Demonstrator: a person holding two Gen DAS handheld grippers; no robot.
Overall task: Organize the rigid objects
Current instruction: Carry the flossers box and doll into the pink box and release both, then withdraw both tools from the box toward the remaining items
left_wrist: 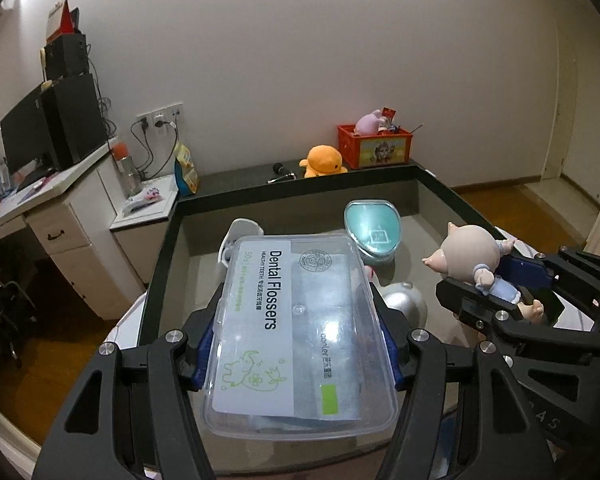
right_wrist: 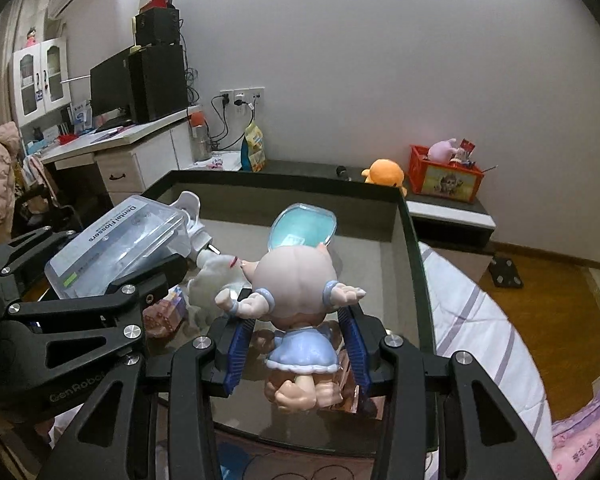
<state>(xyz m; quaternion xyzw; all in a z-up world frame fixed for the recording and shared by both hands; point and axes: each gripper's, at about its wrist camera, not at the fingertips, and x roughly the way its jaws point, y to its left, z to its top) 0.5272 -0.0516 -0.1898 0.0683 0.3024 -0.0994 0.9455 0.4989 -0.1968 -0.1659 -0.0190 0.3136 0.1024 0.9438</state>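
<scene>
My left gripper is shut on a clear plastic box of dental flossers and holds it above the glass table. The box also shows at the left of the right wrist view. My right gripper holds a pig doll in a blue dress by its body; whether both pads touch it I cannot tell. The doll and right gripper appear at the right of the left wrist view. A teal oval case lies on the table beyond both.
A white holder and a silver rounded object sit on the table under the box. A pink packet lies below. An orange plush and a red crate stand on the far shelf. A desk stands at left.
</scene>
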